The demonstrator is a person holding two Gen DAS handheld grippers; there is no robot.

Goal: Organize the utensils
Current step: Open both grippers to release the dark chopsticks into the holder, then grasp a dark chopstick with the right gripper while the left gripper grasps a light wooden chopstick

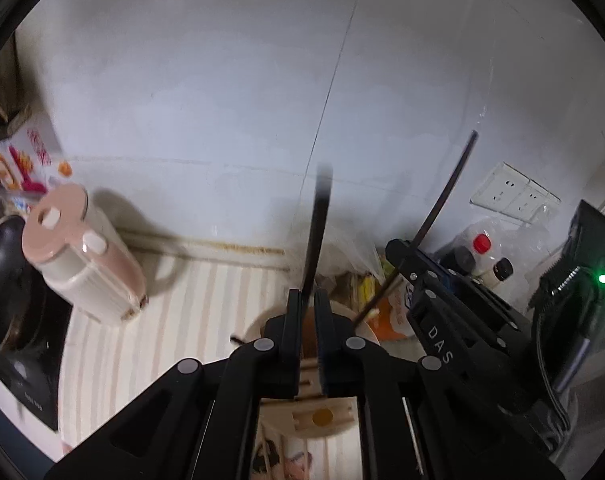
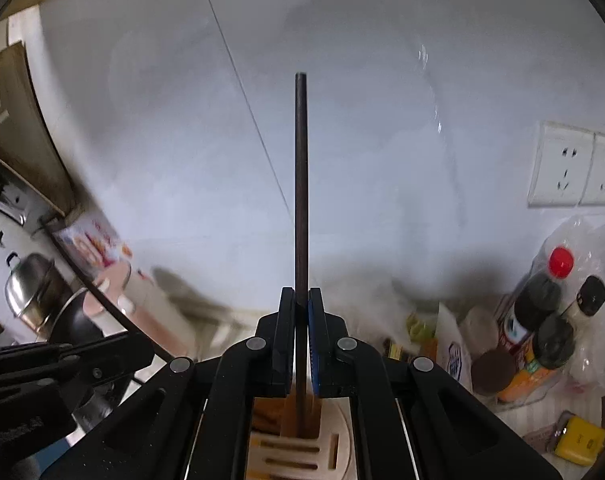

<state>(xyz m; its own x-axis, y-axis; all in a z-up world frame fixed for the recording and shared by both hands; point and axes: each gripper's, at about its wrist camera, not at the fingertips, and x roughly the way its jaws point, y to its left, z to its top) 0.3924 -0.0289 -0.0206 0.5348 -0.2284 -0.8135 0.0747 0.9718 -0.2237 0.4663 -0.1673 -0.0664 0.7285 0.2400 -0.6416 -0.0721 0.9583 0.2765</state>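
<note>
My left gripper (image 1: 308, 300) is shut on a dark chopstick (image 1: 317, 232) that stands upright, blurred at its top. Below it sits a round beige slotted utensil holder (image 1: 326, 416). My right gripper (image 2: 301, 300) is shut on a second dark chopstick (image 2: 301, 184), held upright with its lower end inside the holder's compartment (image 2: 298, 420). That chopstick also shows slanted in the left wrist view (image 1: 442, 208), held by the right gripper body (image 1: 454, 300). The left gripper's body shows at the left of the right wrist view (image 2: 54, 364).
A pink and white kettle (image 1: 82, 256) stands on the striped counter (image 1: 206, 312) beside a black pan (image 1: 6, 288). Sauce bottles (image 2: 542, 304) in a plastic bag stand at the right below wall sockets (image 2: 574, 168). A steel pot (image 2: 30, 284) sits far left.
</note>
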